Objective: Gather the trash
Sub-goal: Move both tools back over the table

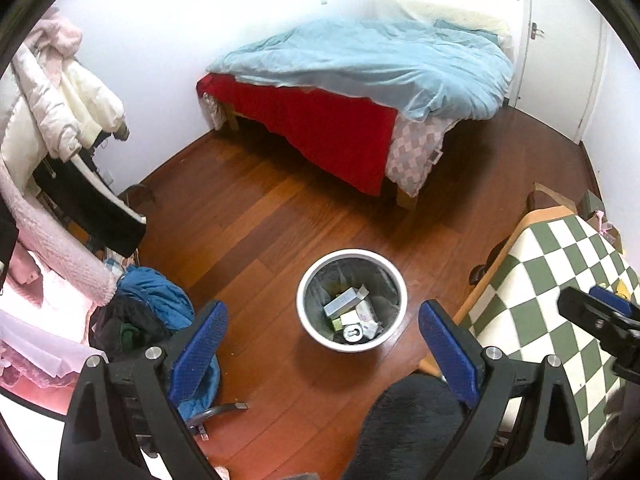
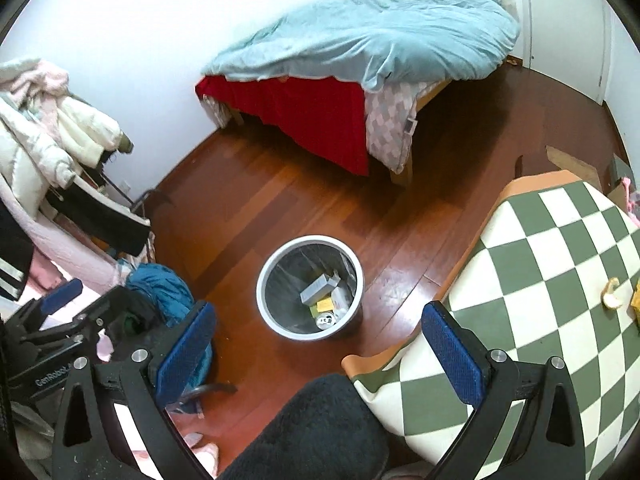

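Left gripper [image 1: 322, 336]: jaws wide apart, nothing held.
Right gripper [image 2: 318, 338]: jaws wide apart, nothing held.
Bin [image 1: 306, 312]: upright on floor [image 1: 256, 216], mouth up.
Grey box [image 1: 341, 301]: in bin, long axis tilted.
Peel [image 2: 610, 294]: on checked cloth [image 2: 552, 264].

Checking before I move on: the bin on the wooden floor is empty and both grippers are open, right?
Not empty. The left wrist view shows the bin already holding boxes and a can. It does stand on the wooden floor, and the left gripper and right gripper are open.
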`<state>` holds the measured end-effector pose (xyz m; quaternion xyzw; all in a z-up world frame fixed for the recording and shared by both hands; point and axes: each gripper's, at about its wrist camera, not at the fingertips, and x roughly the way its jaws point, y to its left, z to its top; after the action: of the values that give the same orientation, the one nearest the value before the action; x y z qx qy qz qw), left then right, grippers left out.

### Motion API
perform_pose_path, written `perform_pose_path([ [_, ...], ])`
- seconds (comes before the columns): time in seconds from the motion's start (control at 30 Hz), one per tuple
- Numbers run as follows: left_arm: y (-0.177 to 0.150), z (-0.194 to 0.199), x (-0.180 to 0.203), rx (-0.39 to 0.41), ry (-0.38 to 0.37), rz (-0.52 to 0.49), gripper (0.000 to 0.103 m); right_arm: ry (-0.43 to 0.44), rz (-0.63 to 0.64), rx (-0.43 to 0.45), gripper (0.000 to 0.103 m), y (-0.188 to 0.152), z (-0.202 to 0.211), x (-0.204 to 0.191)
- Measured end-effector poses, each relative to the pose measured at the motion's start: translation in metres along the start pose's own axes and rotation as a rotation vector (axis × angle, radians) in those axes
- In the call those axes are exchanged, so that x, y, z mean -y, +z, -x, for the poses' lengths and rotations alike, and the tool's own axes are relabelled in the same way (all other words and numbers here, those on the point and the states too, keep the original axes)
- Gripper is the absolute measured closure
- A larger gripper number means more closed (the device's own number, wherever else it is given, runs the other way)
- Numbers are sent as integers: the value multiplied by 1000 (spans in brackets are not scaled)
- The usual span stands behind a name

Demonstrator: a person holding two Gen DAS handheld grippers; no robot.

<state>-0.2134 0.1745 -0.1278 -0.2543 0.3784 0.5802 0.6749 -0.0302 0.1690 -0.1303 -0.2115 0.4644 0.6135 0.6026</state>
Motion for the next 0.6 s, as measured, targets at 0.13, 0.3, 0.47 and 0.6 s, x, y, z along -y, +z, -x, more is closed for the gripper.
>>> perform_pose_path([
  [0.13,5,1,46,15,-55,-49,6,53,-85,30,0,-9,27,30],
  [0.3,8,-16,132,-13,-137,-162,6,54,-260,73,0,-30,61,106],
  [0.47,1,-38,249,-75,-249,-304,0,-69,-491,104,0,-65,102,221],
  [0.6,-9,-59,345,-147,-324,-415,0,-205,-689,142,1,-94,140,327],
])
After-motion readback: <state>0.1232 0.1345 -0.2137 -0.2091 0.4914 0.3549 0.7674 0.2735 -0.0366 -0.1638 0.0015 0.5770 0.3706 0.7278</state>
